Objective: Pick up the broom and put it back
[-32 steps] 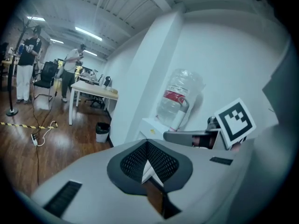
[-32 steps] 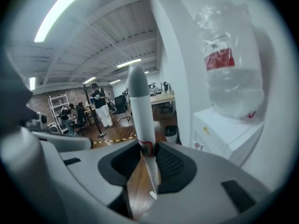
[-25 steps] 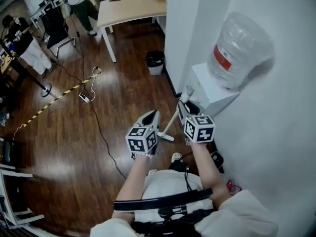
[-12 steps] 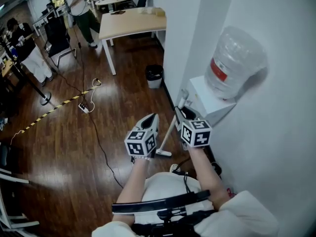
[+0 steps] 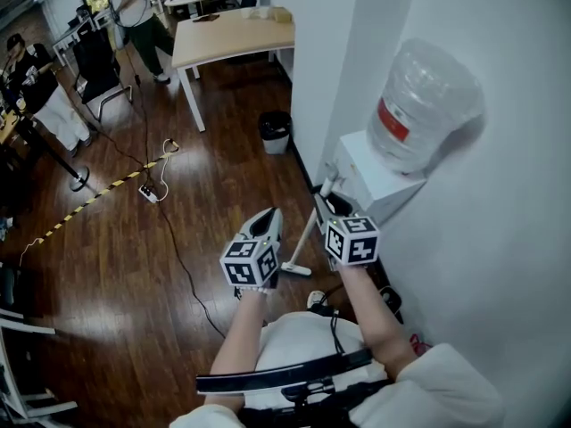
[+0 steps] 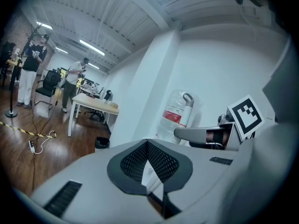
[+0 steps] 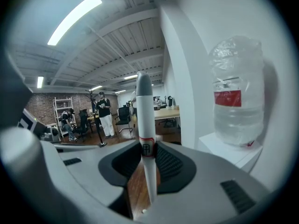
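The broom (image 5: pixel 306 232) has a white handle with a grey tip and a small white head (image 5: pixel 295 268) that rests on the wood floor. It leans up toward the water dispenser (image 5: pixel 379 175). My right gripper (image 5: pixel 324 205) is shut on the handle near its top. In the right gripper view the handle (image 7: pixel 145 125) stands upright between the dark pads of the right gripper (image 7: pixel 148 146). My left gripper (image 5: pixel 267 222) hovers just left of the broom, and its pads meet at the tips of the left gripper (image 6: pixel 146 143) with nothing in them.
A large water bottle (image 5: pixel 421 103) sits on the dispenser against the white wall (image 5: pixel 500 239). A black bin (image 5: pixel 275 125) stands by the wall corner, with a wooden desk (image 5: pixel 234 32) beyond. A cable and power strip (image 5: pixel 148 193) cross the floor at left. People stand at far left.
Both grippers and the broom stay about where they were. Only the head view has shifted a little.
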